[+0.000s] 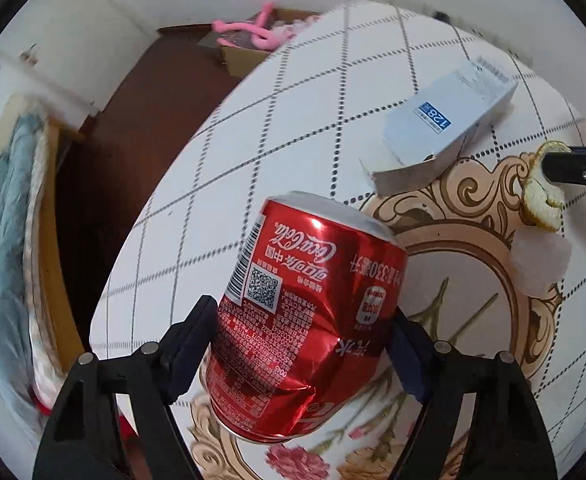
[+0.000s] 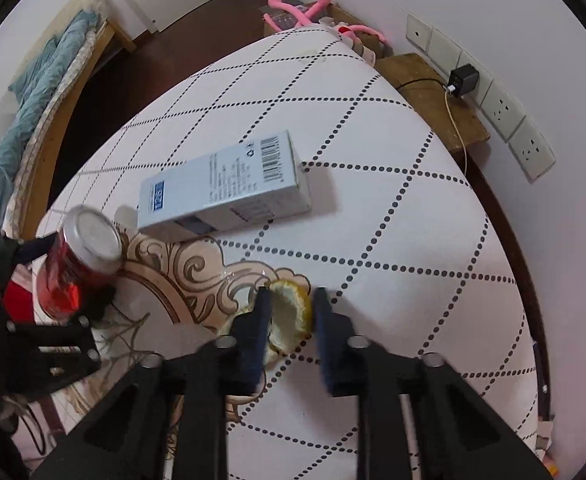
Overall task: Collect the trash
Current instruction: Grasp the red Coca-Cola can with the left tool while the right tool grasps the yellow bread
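Can: dented red can [image 1: 309,332] lies mid-bottom of the left view, long axis running from lower left to upper right, silver end [image 2: 93,240] facing the box.
Left gripper [image 1: 305,344]: pads on either side of the can, pressing its crumpled wall.
Peel: yellow peel [image 2: 289,316] sits low centre in the right view, on the table [image 2: 393,240].
Right gripper [image 2: 291,320]: fingers close against the peel, gripping it.
Around: grey-blue box [image 2: 229,184] lies flat beyond both, long axis left to right; pale wad [image 1: 541,264] just below the peel in the left view.
Containers: cardboard box [image 1: 245,60] on the floor at the top, pink toy [image 1: 253,32] inside.
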Available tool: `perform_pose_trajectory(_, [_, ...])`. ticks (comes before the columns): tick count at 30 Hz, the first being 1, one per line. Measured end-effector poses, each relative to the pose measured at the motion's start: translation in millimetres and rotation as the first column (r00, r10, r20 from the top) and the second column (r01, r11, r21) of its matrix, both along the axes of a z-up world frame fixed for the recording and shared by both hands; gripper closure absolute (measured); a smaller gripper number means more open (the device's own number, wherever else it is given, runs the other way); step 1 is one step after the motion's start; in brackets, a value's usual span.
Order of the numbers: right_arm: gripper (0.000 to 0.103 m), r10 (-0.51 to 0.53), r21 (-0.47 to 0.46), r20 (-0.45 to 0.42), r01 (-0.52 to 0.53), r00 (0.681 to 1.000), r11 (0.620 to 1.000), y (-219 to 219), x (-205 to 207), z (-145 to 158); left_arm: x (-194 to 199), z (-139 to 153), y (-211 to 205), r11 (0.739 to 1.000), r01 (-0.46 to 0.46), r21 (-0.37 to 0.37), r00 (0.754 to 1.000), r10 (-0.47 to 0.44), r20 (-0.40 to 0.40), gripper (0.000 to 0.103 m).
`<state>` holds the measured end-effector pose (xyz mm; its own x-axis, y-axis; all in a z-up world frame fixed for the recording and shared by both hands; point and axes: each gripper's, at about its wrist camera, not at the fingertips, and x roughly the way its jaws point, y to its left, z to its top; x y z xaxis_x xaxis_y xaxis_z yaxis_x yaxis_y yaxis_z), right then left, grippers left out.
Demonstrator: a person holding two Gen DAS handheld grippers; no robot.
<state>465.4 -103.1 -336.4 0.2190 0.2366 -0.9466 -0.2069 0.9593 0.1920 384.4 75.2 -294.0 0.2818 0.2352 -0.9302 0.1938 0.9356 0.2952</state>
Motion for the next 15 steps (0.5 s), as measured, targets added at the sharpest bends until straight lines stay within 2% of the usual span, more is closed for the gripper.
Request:
perform_pose_trajectory(3, [0.092, -0.013, 0.011, 0.023, 0.013, 1.0, 1.0, -6.8, -3.7, 7.0, -20.7, 4.9, 5.3, 0.993, -0.113, -0.022, 0.993, 0.114, 0.027, 0.025])
perform_pose_trajectory(5, [0.092, -0.02, 0.02, 0.04, 0.019, 0.999, 1.0, -11.4, -8.0, 14.6, -33.9, 8.1, 10.1, 0.972, -0.232, -0.035, 0.972, 0.233, 0.036, 0.025])
perform_pose_trajectory(7, [0.092, -0.021, 0.026, 0.06, 0.019, 0.998, 0.999, -14.7, -13.7, 23.1, -47.7, 13.8, 16.7, 0.939, -0.334, -0.078, 0.94, 0.338, 0.042, 0.025])
perform_pose_trajectory(10, [0.092, -0.02, 0.035, 0.09, 0.017, 0.996, 0.999, -17.6, -24.0, 37.9, -77.7, 31.7, 24.2, 0.885, -0.443, -0.143, 0.883, 0.458, 0.101, 0.025])
perform_pose_trajectory(12, [0.092, -0.013, 0.04, 0.117, 0.008, 0.993, 0.999, -16.7, -32.6, 51.5, -96.6, 45.3, 26.6, 0.859, -0.478, -0.182, 0.855, 0.503, 0.129, 0.025])
perform_pose_trajectory(15, [0.092, 0.001, 0.05, 0.163, -0.009, 0.987, 0.999, -14.4, -45.5, 73.4, -126.1, 74.9, 25.2, 0.833, -0.511, -0.212, 0.811, 0.549, 0.201, 0.025])
